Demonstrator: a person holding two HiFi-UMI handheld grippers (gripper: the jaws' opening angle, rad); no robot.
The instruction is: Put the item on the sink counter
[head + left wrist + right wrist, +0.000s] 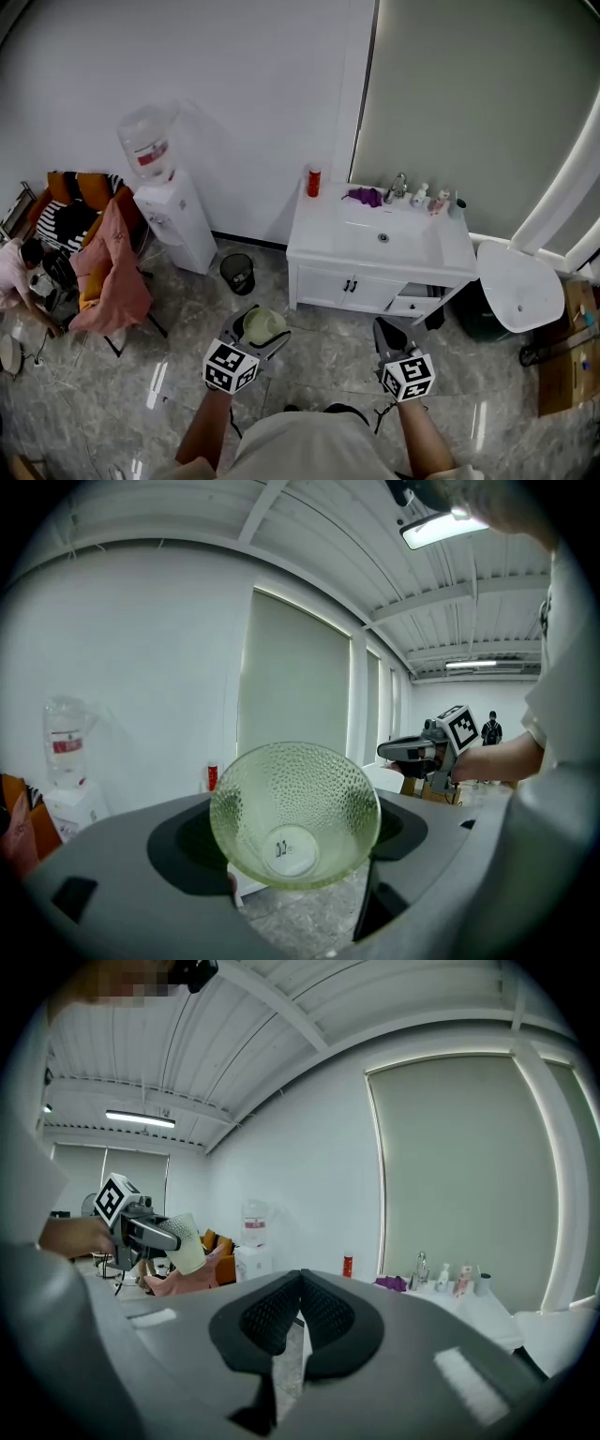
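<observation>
A pale green dimpled glass bowl sits tilted between the jaws of my left gripper, which is shut on it above the marble floor. In the left gripper view the bowl fills the gap between the jaws, its mouth facing the camera. My right gripper is shut with nothing in it; its ribbed pads meet in the right gripper view. The white sink counter stands ahead against the wall, beyond both grippers. The right gripper view also shows the bowl at the left and the counter at the right.
On the counter stand a red bottle, a purple cloth, a tap and small bottles. A water dispenser and a black bin stand left of it, then a chair with clothes. A white basin lies at the right.
</observation>
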